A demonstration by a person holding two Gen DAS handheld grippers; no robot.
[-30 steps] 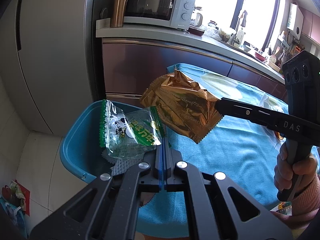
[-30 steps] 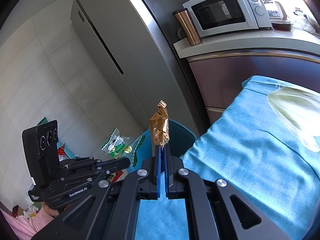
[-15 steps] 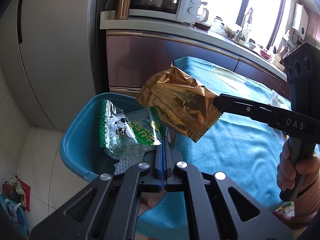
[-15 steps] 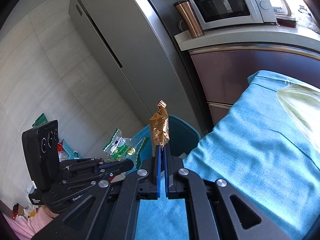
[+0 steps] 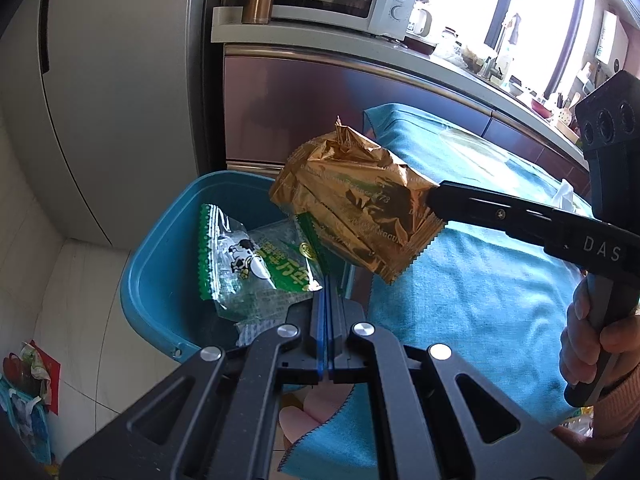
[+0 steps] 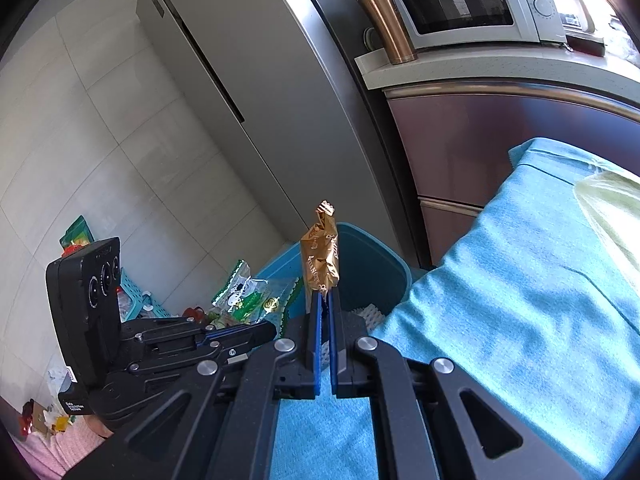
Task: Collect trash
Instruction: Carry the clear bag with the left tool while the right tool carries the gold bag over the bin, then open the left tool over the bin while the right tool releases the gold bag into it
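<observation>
Right gripper [image 6: 325, 294] fingers pinching gold wrapper [image 5: 356, 204] by its crimped edge, over blue bin [image 5: 160, 280] | left gripper [image 5: 326, 292] fingers pinching green-white wrapper [image 5: 256, 268] above bin | both look featherlight, crinkly, slippery: grip seams | blue-clothed tabletop [image 5: 480, 300] alongside

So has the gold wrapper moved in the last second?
Yes. In the right wrist view the gold wrapper, pinched by the right hand-held gripper, now overlaps the blue bin's rim, having shifted toward it.

A table draped in a blue cloth [image 6: 520, 320] carries a clear plastic bag [image 6: 612, 204]; a teal bin [image 5: 160, 272] stands on the tiled floor [image 5: 80, 280] beside it.
</observation>
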